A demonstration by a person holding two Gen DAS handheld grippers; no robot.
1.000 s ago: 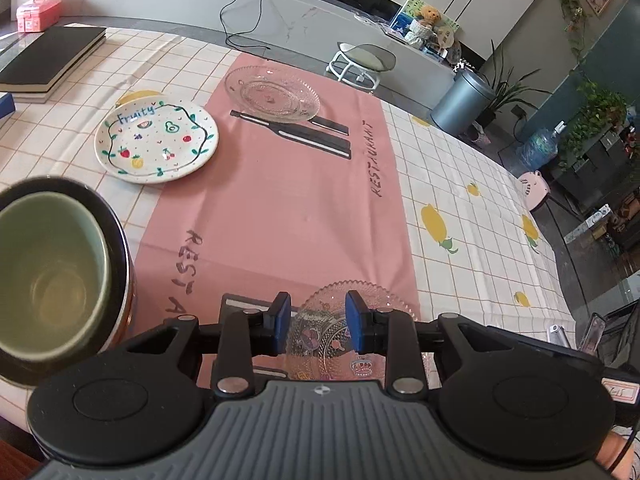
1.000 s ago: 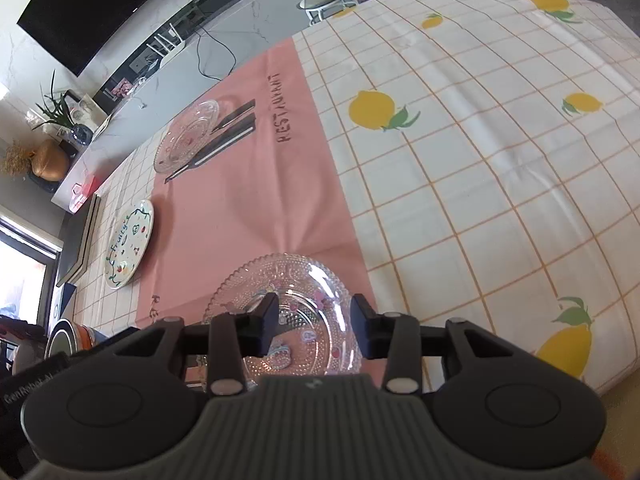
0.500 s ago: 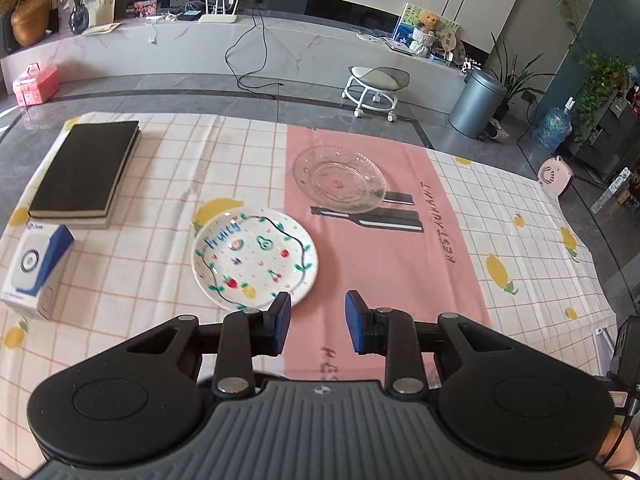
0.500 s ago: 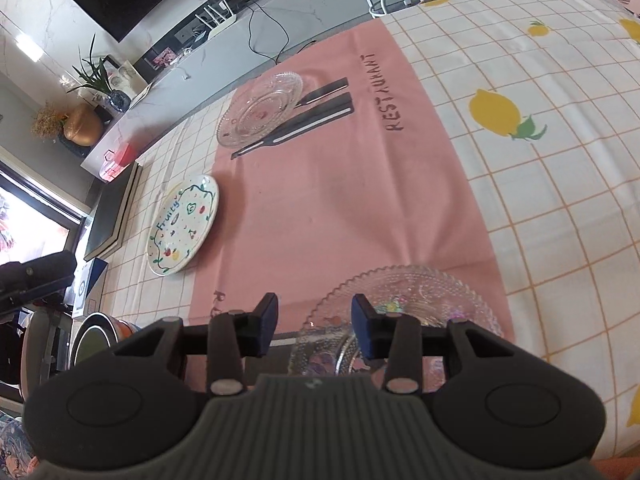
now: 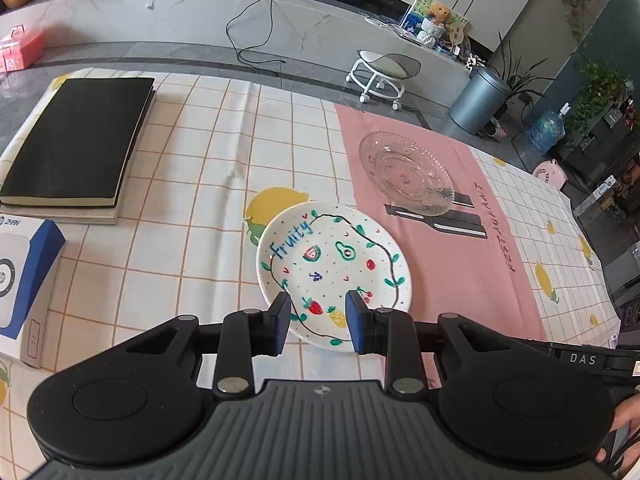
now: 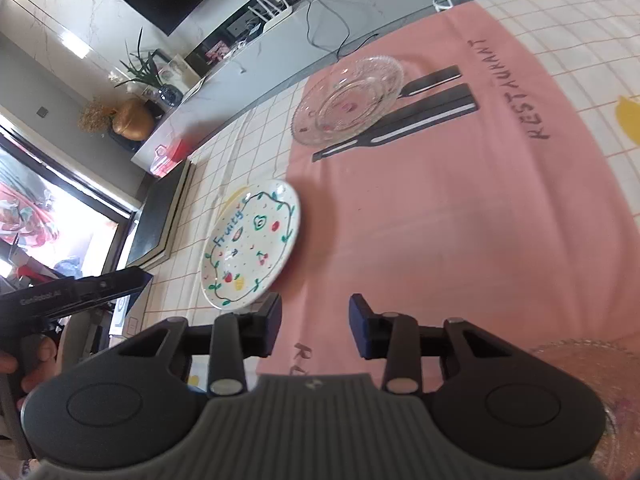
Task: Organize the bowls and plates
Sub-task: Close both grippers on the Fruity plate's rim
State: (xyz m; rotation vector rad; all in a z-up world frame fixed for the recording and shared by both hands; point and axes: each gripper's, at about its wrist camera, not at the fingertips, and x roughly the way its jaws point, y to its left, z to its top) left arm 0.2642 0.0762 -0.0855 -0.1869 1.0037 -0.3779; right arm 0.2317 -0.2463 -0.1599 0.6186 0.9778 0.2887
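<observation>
A white plate painted with fruit and the word "Fruity" [image 5: 334, 268] lies flat on the checked tablecloth. My left gripper [image 5: 318, 320] hovers over its near rim, open, with nothing between its fingers. A clear glass plate [image 5: 406, 172] rests farther back on the pink mat. In the right wrist view the Fruity plate [image 6: 252, 244] is ahead to the left and the far glass plate [image 6: 348, 100] is beyond it. My right gripper [image 6: 314, 322] is over bare pink mat, its jaws closing on nothing. A second glass plate [image 6: 592, 360] shows at the lower right, partly hidden.
A black book [image 5: 76, 144] lies at the table's back left, with a blue and white box [image 5: 20, 276] in front of it. The pink mat [image 6: 460, 220] has a printed knife and fork. A hand on the left gripper's handle [image 6: 24, 360] shows at the left.
Both grippers have swung left, away from the near glass plate, toward the Fruity plate. The stacked bowls have dropped out of the left view. The right jaws have narrowed slightly.
</observation>
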